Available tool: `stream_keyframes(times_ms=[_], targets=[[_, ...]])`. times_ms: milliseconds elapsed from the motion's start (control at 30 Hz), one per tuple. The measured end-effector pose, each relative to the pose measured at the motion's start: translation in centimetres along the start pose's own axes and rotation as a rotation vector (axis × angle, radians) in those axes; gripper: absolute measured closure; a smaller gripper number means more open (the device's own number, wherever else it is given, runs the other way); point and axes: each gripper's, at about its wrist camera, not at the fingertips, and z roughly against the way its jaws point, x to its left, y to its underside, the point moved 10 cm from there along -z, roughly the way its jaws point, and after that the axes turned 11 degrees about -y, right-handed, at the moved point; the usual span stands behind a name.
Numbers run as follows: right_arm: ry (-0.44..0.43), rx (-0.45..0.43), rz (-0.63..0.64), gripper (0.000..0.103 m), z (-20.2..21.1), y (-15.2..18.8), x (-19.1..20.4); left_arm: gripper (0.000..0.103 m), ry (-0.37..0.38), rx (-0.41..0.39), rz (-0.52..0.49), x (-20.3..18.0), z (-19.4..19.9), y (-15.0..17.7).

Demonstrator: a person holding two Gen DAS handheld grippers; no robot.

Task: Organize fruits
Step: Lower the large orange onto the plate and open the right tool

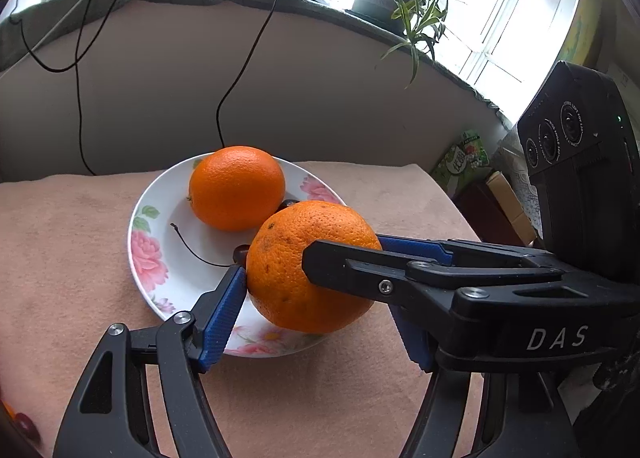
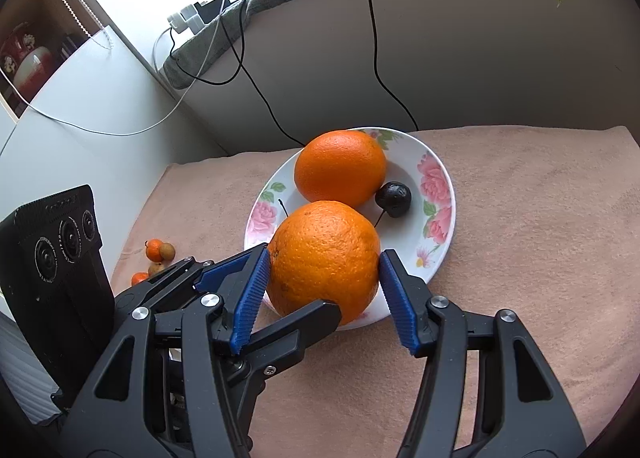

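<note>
Right gripper (image 2: pixel 325 283) clamps the near orange (image 2: pixel 325 262) at its widest girth, over the floral plate (image 2: pixel 438 226) rim; left gripper (image 1: pixel 320 278) also pinches it from the side. Fruit looks weighty, firm, pebbled skin offering grip, but round, so off-centre holds may slip.

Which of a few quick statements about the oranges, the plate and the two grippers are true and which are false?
1. Two oranges are at the plate. True: the near orange and the far orange.
2. The right gripper grips the near orange with its blue pads. True.
3. The left gripper is nowhere near the near orange. False: its blue fingers close on the same orange.
4. A dark cherry lies on the plate. True.
5. The plate is plain white. False: it has pink flowers.
6. All small fruits are on the plate. False: some small fruits lie on the cloth.
</note>
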Motion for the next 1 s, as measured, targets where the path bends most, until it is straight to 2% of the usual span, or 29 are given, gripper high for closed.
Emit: stream_keyframes(times_ms=[400,467,667,833,900,967,1000], targets=[[0.014,0.005,-0.024,0.044,-0.1,-0.4,-1.5,0.033,0.009,0.019,-0.003,-0.3,-1.1,-0.1],[0.003,-0.005,-0.021,0.044,0.0,-0.6,-1.3,0.033,0.008,0.003,-0.012,-0.5,-0.8,-0.5],[0.045,-0.037,0.016,0.044,1.0,-1.5,-0.7,0.033,0.003,-0.014,-0.038,-1.1,0.0,-1.1],[0.07,-0.068,-0.001,0.044,2.0,-1.7,-1.1,0.033,-0.004,-0.01,-0.034,-0.7,0.3,-1.0],[0.075,-0.08,-0.013,0.041,2.3,-1.8,-1.5,0.033,-0.007,-0.011,-0.036,-0.5,0.6,-0.8],[0.081,-0.095,-0.017,0.031,2.7,-1.9,-1.6,0.033,-0.013,-0.015,-0.035,-0.3,0.9,-0.6],[0.085,-0.101,-0.018,0.031,2.9,-1.9,-1.6,0.033,-0.015,-0.015,-0.036,-0.2,1.0,-0.6]])
